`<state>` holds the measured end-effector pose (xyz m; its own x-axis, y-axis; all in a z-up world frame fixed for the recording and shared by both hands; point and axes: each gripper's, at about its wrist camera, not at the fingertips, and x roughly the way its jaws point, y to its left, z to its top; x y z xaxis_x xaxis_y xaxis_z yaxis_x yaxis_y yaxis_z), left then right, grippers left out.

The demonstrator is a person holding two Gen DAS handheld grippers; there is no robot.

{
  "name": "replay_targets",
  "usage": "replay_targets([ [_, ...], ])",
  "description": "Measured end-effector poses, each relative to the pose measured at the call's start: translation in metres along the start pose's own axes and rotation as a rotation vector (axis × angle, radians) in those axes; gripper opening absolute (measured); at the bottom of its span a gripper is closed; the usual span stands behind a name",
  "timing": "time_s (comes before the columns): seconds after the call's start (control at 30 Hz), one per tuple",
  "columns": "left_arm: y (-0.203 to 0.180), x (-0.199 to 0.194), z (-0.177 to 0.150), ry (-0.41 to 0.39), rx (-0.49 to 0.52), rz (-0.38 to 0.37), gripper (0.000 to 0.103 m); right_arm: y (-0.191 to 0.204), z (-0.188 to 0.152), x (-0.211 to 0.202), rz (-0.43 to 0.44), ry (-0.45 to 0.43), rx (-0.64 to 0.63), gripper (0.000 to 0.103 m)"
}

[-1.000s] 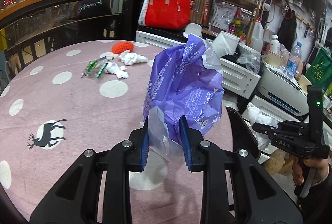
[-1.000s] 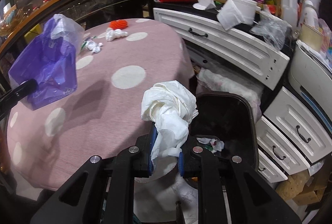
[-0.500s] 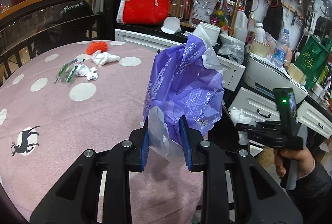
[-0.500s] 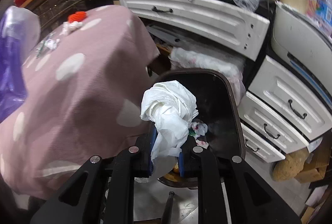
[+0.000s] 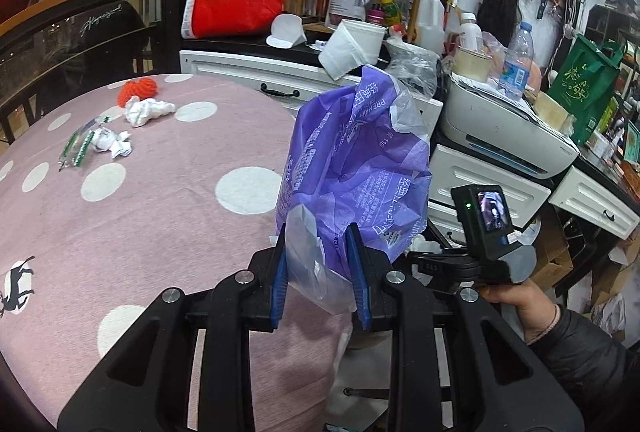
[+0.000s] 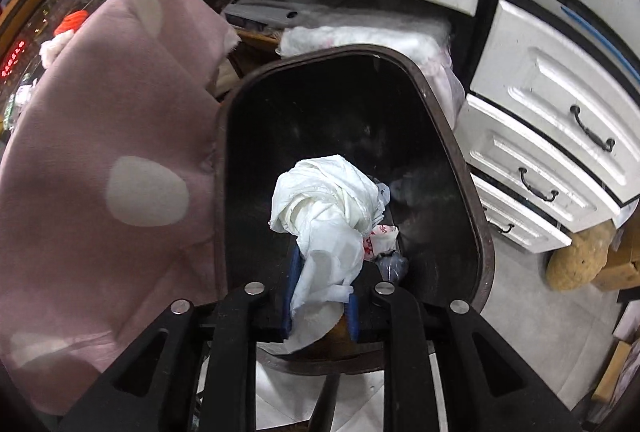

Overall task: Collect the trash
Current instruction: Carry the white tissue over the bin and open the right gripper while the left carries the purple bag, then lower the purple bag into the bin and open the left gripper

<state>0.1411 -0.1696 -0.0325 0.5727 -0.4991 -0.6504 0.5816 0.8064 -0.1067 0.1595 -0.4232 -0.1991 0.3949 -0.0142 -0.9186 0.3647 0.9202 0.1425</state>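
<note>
At far left of the left wrist view, on the pink spotted tablecloth, lie the pieces you have yet to gather: green-striped wrappers, a small crumpled paper, a white tissue wad and an orange knitted item touching it. Each looks light and soft; pinch the bulk of a wad, not a loose corner, which may tear away.

Centre: your left gripper has its jaws closed partway on the clear lower end of a purple plastic bag, which stands up limp and crinkled above the table edge. Such film is slippery, so grip a gathered fold.

Right: your right hand carries the other tool. In the right wrist view, your right gripper has its jaws pressed onto the tail of a crumpled white tissue, poised over the open mouth of the dark trash bin beside the white drawers; release here would probably drop it inside.

Hidden or unclear: the bag's contents, the bin's black floor apart from a few scraps, and the table's near edge behind the gripper.
</note>
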Motion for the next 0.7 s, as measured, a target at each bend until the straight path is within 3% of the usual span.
replay_targets([
  [0.1,-0.009,0.006,0.001,0.005,0.019,-0.011,0.028,-0.005,-0.002,0.006,-0.004,0.008,0.022,0.046],
  [0.17,-0.016,0.011,0.001,0.013,0.035,-0.022,0.028,-0.009,-0.004,0.004,0.000,0.002,0.037,0.055],
  [0.37,-0.032,0.025,-0.001,0.043,0.062,-0.046,0.028,-0.021,-0.003,-0.013,-0.010,-0.044,0.076,0.060],
  [0.7,-0.061,0.063,-0.009,0.116,0.109,-0.077,0.028,-0.064,0.008,-0.068,-0.112,-0.202,0.192,0.064],
])
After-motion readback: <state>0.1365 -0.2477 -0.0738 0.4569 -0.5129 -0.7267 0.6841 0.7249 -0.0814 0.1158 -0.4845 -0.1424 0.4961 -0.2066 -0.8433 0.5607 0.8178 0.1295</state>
